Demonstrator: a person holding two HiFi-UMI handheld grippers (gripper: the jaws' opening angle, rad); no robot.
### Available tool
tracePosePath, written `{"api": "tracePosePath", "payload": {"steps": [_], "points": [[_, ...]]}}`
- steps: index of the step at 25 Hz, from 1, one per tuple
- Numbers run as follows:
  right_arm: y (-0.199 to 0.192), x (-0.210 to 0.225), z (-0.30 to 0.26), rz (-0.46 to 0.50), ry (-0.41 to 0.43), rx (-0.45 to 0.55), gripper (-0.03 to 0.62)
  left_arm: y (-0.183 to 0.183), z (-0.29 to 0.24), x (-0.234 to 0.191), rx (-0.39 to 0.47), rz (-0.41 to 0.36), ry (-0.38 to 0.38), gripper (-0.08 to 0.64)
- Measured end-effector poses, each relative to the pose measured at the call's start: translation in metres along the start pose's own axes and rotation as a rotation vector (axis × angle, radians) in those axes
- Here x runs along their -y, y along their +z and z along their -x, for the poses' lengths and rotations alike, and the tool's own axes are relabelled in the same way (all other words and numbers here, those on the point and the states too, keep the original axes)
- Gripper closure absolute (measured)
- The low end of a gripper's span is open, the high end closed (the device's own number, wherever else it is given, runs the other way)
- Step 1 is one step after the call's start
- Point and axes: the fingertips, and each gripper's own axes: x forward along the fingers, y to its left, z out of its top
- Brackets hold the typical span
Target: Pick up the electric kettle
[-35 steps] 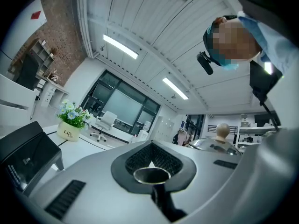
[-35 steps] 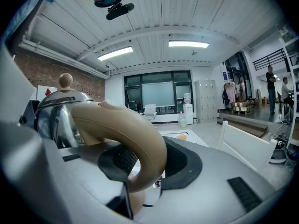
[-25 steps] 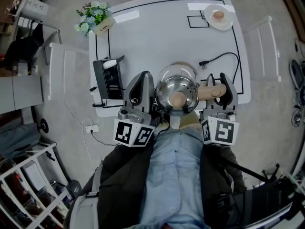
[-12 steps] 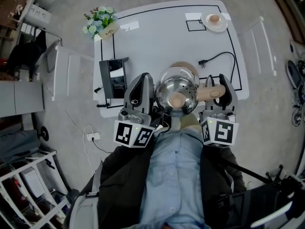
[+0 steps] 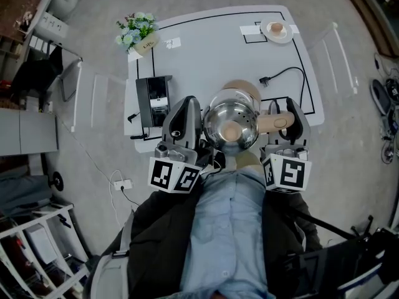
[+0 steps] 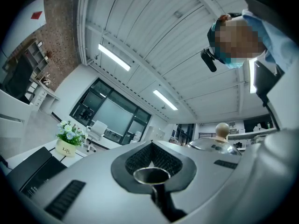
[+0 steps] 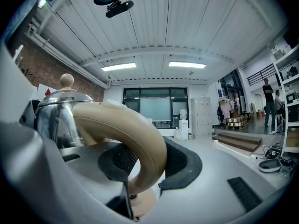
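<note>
A shiny steel electric kettle (image 5: 232,124) with a round beige lid knob hangs high above the white table (image 5: 206,48), close to the person's chest. My right gripper (image 5: 285,108) is shut on its curved beige handle (image 7: 135,139), which fills the space between the pads; the steel body (image 7: 56,118) shows to the left. My left gripper (image 5: 186,101) sits against the kettle's left side with its jaws shut. In the left gripper view a small steel ring (image 6: 151,174) lies at the closed left gripper (image 6: 151,160); I cannot tell what it belongs to. The kettle's lid (image 6: 219,143) shows at right.
On the table below lie a round beige kettle base (image 5: 240,87) with a black cord and plug (image 5: 267,80), a black machine (image 5: 153,101) at the left edge, a flower pot (image 5: 138,33) and a small plate (image 5: 276,28) at the far corners. Grey floor surrounds the table.
The table and everything on it have shrunk and drawn away in the head view, while both grippers and the kettle keep their place: the kettle has risen with both hands.
</note>
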Motion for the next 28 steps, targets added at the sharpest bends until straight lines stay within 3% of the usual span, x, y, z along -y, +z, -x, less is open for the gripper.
{"api": "tracePosePath", "payload": {"steps": [28], "points": [[0.014, -0.001, 0.007, 0.005, -0.022, 0.047, 0.456, 0.011, 0.001, 0.007, 0.024, -0.014, -0.034, 0.557]]}}
